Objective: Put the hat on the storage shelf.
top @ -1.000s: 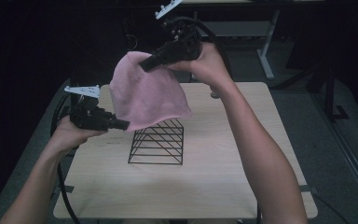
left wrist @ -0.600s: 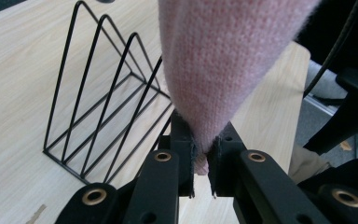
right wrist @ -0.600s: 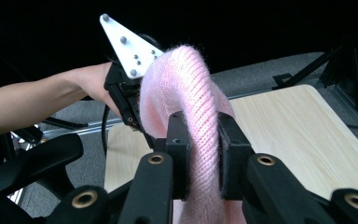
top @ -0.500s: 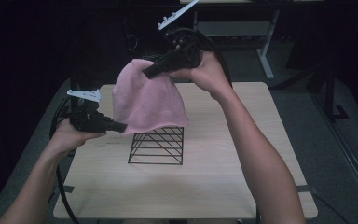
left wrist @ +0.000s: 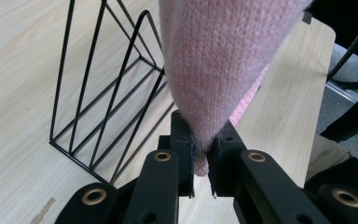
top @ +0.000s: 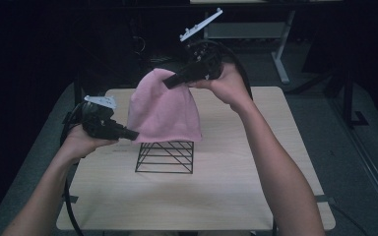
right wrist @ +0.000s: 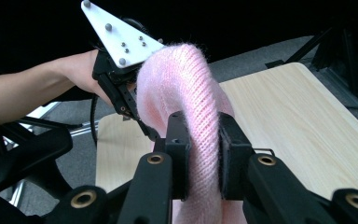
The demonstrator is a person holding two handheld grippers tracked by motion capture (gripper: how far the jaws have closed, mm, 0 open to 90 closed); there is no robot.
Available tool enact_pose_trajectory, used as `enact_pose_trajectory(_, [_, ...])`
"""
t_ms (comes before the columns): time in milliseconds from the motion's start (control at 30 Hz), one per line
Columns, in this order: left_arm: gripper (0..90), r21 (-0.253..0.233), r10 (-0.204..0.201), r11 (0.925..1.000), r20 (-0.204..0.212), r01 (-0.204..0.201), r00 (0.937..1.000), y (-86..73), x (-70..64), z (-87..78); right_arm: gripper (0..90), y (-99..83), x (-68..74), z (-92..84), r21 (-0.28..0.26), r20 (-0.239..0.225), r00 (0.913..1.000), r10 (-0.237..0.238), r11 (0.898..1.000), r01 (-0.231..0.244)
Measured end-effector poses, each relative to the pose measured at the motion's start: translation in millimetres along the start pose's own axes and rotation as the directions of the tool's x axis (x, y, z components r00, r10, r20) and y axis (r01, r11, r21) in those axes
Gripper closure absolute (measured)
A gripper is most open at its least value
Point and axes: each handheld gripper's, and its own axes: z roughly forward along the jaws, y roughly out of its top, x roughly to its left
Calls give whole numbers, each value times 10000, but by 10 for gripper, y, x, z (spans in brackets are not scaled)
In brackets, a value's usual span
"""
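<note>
Dim room, grey carpet floor [top: 344, 162]

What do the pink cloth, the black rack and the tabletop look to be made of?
Pink cloth: knitted yarn, probably wool or acrylic; stitch rows and a slight fuzz show. Black rack: thin bent wire, likely metal with a dark coating. Tabletop: pale wood-grain surface, matte, possibly laminate rather than solid wood.

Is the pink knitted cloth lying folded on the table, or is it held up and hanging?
Held up and hanging. The pink cloth drapes over the wire rack, pinched by the left gripper and right gripper.
</note>
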Motion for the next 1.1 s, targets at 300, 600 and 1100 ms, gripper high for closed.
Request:
enact_pose_trajectory(300, [822,432,123,9990,-213,-114,9997,3,-6,133,766,-204,-46,4,-24,-82,9998,206,9998,-206])
enact_pose_trajectory(600, [822,476,-77,9988,-278,90,9996,-150,35,136,762,-284,-33,128,123,-352,9991,251,9996,-247])
enact_pose_trajectory(1100, [820,838,-267,9960,-603,317,9978,-369,73,222,754,-376,30,372,374,-833,9964,141,9992,-111])
